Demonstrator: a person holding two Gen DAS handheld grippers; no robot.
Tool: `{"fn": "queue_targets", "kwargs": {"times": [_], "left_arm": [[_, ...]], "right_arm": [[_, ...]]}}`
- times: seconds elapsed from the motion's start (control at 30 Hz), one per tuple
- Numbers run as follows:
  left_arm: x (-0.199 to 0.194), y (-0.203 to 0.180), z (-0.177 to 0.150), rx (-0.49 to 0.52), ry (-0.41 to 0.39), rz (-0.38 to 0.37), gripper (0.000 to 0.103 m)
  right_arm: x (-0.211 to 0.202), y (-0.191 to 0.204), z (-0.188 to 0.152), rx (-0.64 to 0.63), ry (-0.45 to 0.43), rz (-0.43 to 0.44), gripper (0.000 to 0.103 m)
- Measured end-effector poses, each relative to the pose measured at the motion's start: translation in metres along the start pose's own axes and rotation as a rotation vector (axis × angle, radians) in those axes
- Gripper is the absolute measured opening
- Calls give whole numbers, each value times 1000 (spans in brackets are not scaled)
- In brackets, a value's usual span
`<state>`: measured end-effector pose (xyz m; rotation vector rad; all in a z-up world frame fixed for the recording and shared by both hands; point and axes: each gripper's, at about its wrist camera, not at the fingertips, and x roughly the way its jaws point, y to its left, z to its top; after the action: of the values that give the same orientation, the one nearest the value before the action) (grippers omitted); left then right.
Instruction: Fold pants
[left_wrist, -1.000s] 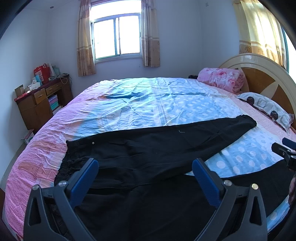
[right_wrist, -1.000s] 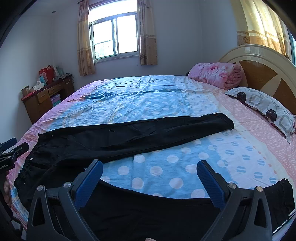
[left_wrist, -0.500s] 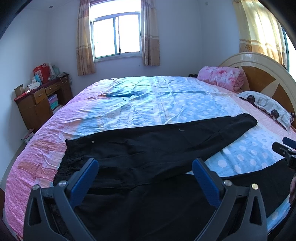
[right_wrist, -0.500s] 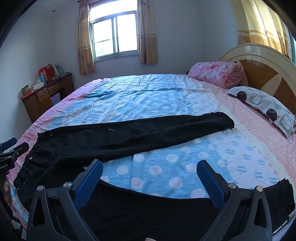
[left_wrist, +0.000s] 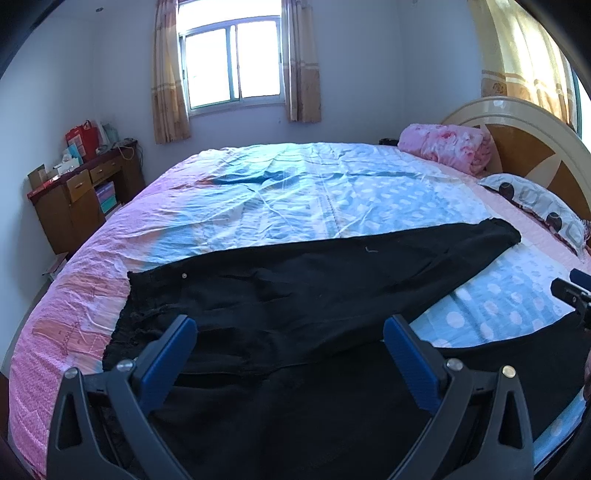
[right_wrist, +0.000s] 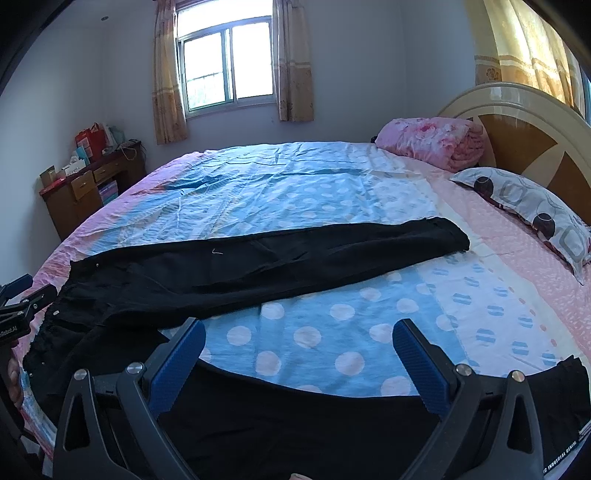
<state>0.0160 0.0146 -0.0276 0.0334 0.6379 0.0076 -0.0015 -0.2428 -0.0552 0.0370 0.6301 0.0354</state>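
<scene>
Pale walls, bright curtained window (left_wrist: 233, 62), wood desk (left_wrist: 79, 199) at left, arched headboard (right_wrist: 524, 133).

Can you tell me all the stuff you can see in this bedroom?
pants: one, black, spread flat on the bed, legs apart
bedsheet: one, blue and pink, dotted, covering the bed
pillow: one, grey patterned, by the headboard
rolled blanket: one, pink floral, beside the pillow
headboard: one, cream and brown
desk: one, brown, left wall
window: one, curtained
left gripper: one, black and blue, open
right gripper: one, black and blue, open
</scene>
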Motion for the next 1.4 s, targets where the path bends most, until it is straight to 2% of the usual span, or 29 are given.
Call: {"fn": "queue_targets", "kwargs": {"times": [0.17, 0.27, 0.47, 0.57, 0.67, 0.73, 0.83, 0.93, 1.17, 1.2, 1.27, 1.4], "left_arm": [[16, 20, 1, 34, 25, 36, 103], [34, 61, 9, 18, 47, 94, 103], [94, 166, 37, -33, 90, 227, 100], [129, 201, 44, -60, 133, 232, 91], [169, 225, 44, -128, 214, 174, 83], [190, 231, 40, -142, 267, 160, 78], [211, 230, 37, -137, 305, 125, 63], [226, 231, 32, -157, 337, 90, 56], [238, 228, 22, -122, 310, 71, 56], [240, 230, 23, -127, 316, 66, 56], [245, 230, 26, -116, 329, 65, 56], [253, 223, 33, -69, 353, 82, 56]], "right_arm": [[13, -7, 8, -32, 24, 21, 102], [26, -27, 21, -24, 55, 32, 102], [62, -79, 64, -63, 77, -67, 102], [92, -115, 88, 1, 120, -76, 102], [118, -148, 105, 75, 146, -75, 102], [143, -169, 117, 98, 177, -95, 102], [172, -195, 128, 115, 221, -133, 102], [205, -232, 140, 168, 254, -156, 102], [276, -299, 161, 187, 325, -244, 101], [283, -305, 164, 193, 334, -244, 96], [304, -320, 173, 223, 359, -213, 86], [339, -334, 182, 276, 415, -129, 84]]}}
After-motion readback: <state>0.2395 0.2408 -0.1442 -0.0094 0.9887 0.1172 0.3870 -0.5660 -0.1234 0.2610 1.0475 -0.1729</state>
